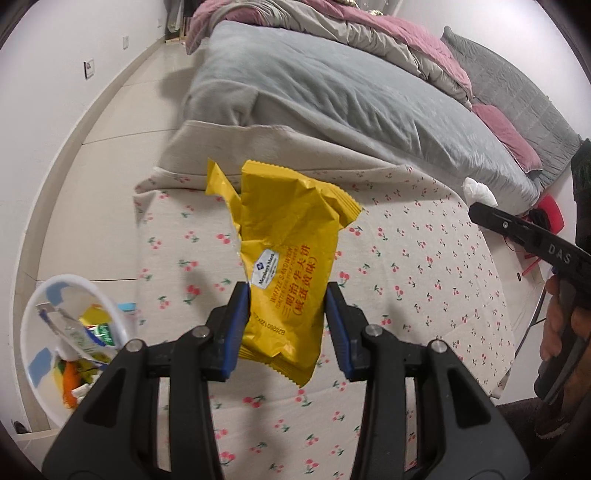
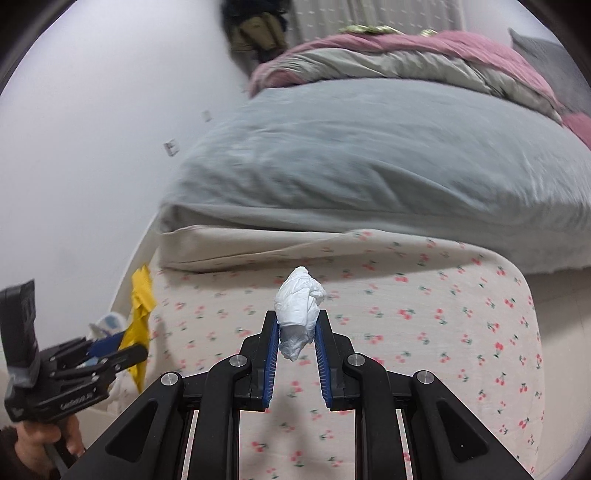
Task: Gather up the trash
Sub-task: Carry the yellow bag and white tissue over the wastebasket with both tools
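Observation:
My left gripper [image 1: 288,295] is shut on a yellow snack wrapper [image 1: 291,254] and holds it above the cherry-print cover [image 1: 424,277]. My right gripper [image 2: 297,321] is shut on a crumpled white tissue [image 2: 299,310] and holds it above the same cover [image 2: 424,325]. A white trash bin [image 1: 35,325] with several wrappers inside stands on the floor at the lower left of the left wrist view. The right gripper with its tissue [image 1: 478,190] shows at the right of the left wrist view. The left gripper with the yellow wrapper [image 2: 142,295] shows at the left of the right wrist view.
A bed with a grey blanket [image 1: 332,92] and a pink-and-grey duvet [image 1: 388,29] lies behind the cover. A white wall with sockets [image 1: 88,68] and pale floor tiles [image 1: 122,122] are on the left. Red items [image 1: 550,210] lie at the right.

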`<state>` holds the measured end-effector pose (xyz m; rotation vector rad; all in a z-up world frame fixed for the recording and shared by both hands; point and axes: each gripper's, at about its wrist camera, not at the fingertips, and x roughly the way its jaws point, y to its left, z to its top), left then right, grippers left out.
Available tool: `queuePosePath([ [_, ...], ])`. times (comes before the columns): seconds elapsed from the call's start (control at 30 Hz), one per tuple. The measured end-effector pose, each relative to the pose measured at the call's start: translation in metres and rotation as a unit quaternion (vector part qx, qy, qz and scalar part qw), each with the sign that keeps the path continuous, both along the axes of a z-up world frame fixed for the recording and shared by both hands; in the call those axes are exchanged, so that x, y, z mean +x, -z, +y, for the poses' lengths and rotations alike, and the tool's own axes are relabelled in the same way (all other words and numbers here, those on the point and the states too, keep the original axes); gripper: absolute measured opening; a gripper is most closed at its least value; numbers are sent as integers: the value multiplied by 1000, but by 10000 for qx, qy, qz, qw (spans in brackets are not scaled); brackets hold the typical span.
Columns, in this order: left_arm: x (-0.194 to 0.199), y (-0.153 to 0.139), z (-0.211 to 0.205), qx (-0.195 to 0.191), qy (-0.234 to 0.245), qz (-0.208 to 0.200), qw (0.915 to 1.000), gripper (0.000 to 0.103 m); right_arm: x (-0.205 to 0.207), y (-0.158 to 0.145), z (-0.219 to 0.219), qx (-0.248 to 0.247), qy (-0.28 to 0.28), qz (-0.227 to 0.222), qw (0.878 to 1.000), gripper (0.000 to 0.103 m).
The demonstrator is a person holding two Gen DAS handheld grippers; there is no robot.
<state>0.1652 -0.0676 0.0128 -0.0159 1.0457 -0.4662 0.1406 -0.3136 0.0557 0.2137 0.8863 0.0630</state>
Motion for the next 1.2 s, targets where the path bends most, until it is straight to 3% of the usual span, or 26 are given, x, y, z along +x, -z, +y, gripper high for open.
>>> queuePosePath([
  [0.5,-4,-2,64,16,-464,-114,9989,43,5,-10,68,-74,-821,-162,9965,20],
  [1.2,-9,18,170,56,-1307,104,9914,43,16,13,183,-187,-1866,106,9822,20],
])
